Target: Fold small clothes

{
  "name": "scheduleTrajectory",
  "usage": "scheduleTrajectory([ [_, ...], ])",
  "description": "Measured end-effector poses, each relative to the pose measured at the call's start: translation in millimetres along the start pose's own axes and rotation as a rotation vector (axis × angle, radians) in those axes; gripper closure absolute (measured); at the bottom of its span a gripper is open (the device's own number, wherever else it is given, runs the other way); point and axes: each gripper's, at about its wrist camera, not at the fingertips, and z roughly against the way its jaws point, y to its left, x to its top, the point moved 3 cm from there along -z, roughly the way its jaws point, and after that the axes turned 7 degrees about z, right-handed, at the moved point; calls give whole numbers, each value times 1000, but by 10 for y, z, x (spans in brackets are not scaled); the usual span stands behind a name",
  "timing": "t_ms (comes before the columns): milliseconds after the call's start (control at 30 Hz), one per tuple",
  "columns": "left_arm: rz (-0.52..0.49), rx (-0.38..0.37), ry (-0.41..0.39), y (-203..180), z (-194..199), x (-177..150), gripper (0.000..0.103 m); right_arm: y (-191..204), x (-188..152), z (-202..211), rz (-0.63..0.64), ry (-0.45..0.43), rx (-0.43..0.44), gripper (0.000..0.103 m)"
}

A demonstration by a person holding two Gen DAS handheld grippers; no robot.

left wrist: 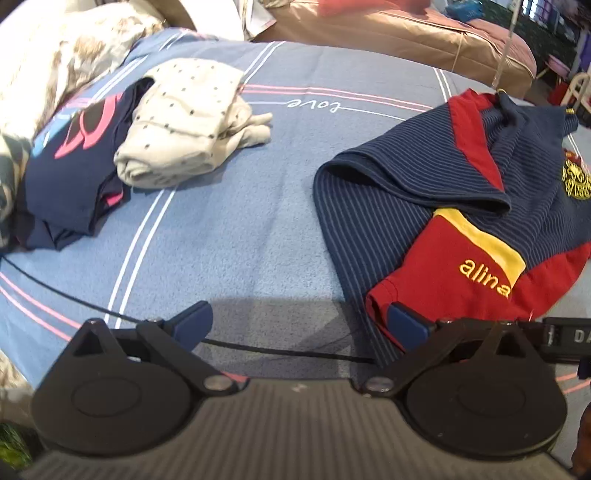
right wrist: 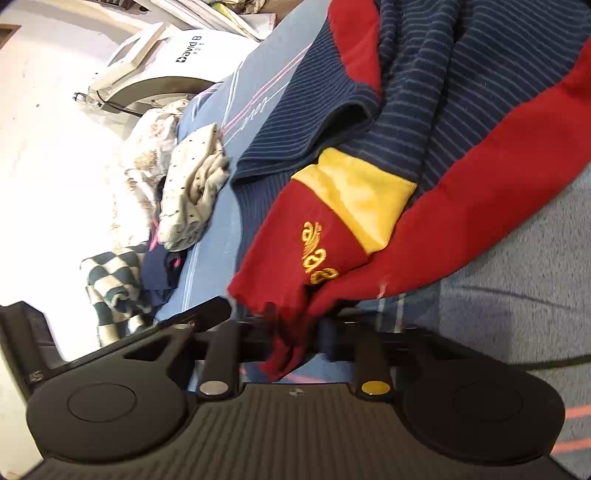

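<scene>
A navy striped jersey (left wrist: 424,192) with red and yellow sleeve cuffs lies crumpled on the blue bedspread (left wrist: 229,221) at the right. My left gripper (left wrist: 299,325) is open and empty just in front of it, its right finger (left wrist: 406,325) beside the red cuff (left wrist: 436,277). In the right wrist view my right gripper (right wrist: 291,314) is shut on the red cuff (right wrist: 314,266) of the jersey (right wrist: 461,92); the fingertips are hidden by cloth.
A folded cream dotted garment (left wrist: 184,118) and a folded navy shirt with pink print (left wrist: 74,166) lie at the left of the bed. A patterned quilt (left wrist: 44,66) lies at the far left. A brown mattress (left wrist: 388,29) stands behind.
</scene>
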Motion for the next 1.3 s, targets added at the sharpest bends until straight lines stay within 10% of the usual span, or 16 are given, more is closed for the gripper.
scheduleTrajectory([
  [333,-58,-31,-7,-233,79,52,0,-506,-99,1103,-23,-82,-61,91],
  [667,-194,-101,-7,-935,-29,187,0,-1617,-1019,3065,-223,-160,-508,99],
  [900,-289,-266,21,-1669,130,87,0,-1352,-828,2851,-101,-272,-458,35],
  [1100,-522,-179,-130,-2300,346,-390,0,-1284,-687,2563,-125,-284,-376,27],
  [1300,-533,-316,-137,-2767,392,-398,3,-1293,-804,2668,-200,-304,-392,19],
])
